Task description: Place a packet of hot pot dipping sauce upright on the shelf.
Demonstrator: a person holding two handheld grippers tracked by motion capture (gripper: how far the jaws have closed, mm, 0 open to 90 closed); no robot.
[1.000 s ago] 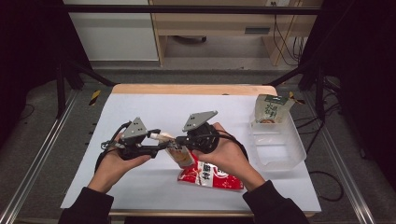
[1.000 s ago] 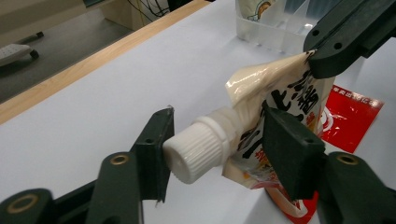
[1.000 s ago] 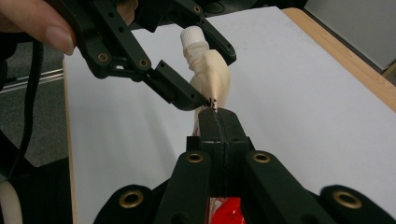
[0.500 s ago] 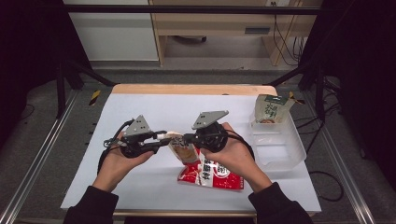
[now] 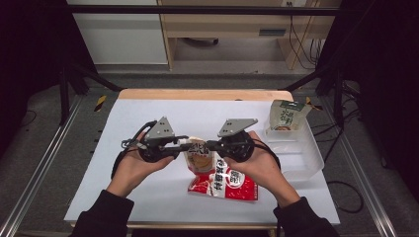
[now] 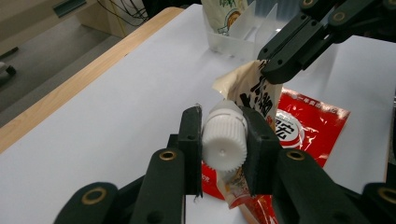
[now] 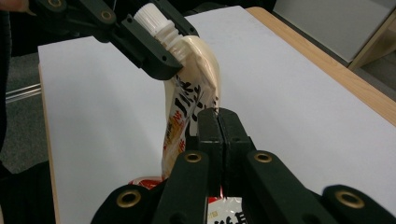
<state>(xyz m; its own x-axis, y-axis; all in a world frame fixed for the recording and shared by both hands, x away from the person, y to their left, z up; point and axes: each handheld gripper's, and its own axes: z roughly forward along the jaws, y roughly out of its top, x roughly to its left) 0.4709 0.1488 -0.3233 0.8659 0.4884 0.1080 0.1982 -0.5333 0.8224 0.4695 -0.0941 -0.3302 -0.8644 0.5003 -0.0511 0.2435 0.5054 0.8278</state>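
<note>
A cream spouted pouch (image 5: pixel 199 157) hangs in the air between my two grippers, above the table's middle. My left gripper (image 6: pixel 223 135) is shut on its white ribbed screw cap (image 6: pixel 225 144); its jaws have just been closing on that cap. My right gripper (image 7: pixel 218 122) is shut flat on the pouch's side edge (image 7: pixel 192 95), opposite the left gripper (image 7: pixel 156 44). In the high view the left gripper (image 5: pixel 184 143) and right gripper (image 5: pixel 211 146) face each other tip to tip. A red pouch (image 5: pixel 225 183) lies flat on the white table below.
A clear plastic bin (image 5: pixel 301 158) stands at the table's right side with a green-and-cream pouch (image 5: pixel 286 116) upright at its far end. The table's wooden far edge (image 5: pixel 202 94) runs behind. Bare white table (image 5: pixel 123 118) lies to the left and behind.
Both hands have shifted right and a little up with the cream pouch. The left jaws have narrowed onto the white cap.
</note>
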